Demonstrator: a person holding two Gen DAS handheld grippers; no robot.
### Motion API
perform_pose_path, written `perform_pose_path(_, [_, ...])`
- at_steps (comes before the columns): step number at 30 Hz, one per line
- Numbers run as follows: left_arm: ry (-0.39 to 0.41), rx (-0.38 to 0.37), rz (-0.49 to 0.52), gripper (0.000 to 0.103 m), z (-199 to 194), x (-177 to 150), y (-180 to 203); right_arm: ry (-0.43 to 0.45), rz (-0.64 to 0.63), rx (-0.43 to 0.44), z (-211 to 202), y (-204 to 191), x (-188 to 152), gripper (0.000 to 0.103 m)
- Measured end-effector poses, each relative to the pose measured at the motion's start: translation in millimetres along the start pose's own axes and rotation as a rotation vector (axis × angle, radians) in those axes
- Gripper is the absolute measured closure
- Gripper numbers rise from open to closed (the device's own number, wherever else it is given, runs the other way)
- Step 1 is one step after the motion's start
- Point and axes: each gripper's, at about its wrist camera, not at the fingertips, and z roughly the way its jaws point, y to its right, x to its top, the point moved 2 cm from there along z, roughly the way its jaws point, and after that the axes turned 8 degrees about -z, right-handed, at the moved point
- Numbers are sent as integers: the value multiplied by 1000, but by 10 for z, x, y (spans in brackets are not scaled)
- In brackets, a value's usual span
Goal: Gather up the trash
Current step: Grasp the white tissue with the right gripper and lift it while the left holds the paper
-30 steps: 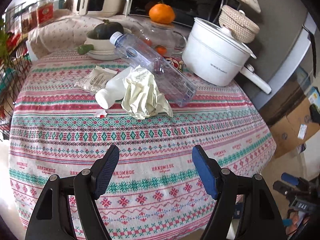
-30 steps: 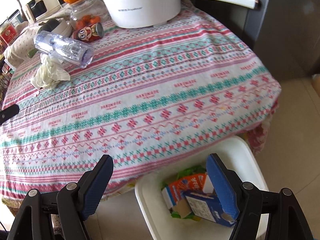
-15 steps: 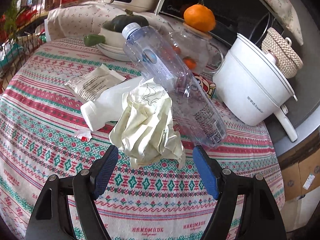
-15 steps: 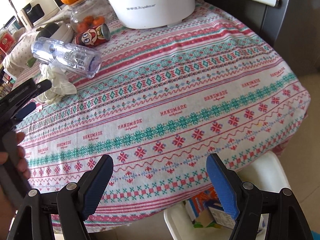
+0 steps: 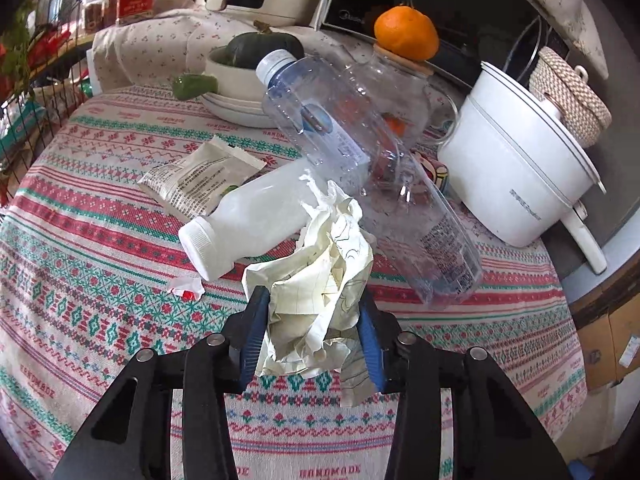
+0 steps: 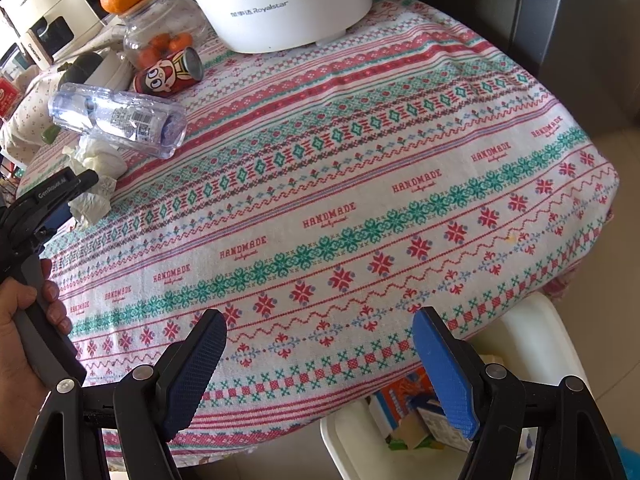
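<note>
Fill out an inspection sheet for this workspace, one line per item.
Surface: round table under a patterned red-and-green tablecloth.
Job's things: crumpled cream paper wad, clear plastic bottle, white plastic bottle, printed sachet, small torn scrap, white bin holding cartons.
Clutter: white electric pot, glass jar, orange, red cartoon can.
Grippers: left gripper closing around the paper wad; right gripper open, empty.
Cables: nothing seen.
Surroundings: wire rack.
</note>
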Motion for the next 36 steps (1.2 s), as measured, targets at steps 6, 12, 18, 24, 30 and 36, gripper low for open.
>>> perform_pose_path(6, [-43, -96, 1, 60, -561, -27, -176, 36, -124, -11, -29, -291, 57, 22])
perform_pose_path(12, [-13, -142, 66, 60, -1033, 77, -409, 31, -210, 47, 150, -701, 292, 22])
perform_pose_path(18, [7, -136, 62, 60, -1297, 202, -731, 89, -291, 31, 344, -1046, 638, 22])
perform_pose_path(24, [25, -123, 60, 60, -1390, 294, -1034, 106, -255, 135, 606, -1439, 820, 22])
perform_pose_path(30, [24, -120, 28, 60, -1387, 356, -1286, 104, -250, 185, 1037, -1820, 916, 22])
perform_pose_path(36, [26, -127, 4, 60, -1404, 374, -1397, 152, -208, 202, 1323, -1989, 1089, 27])
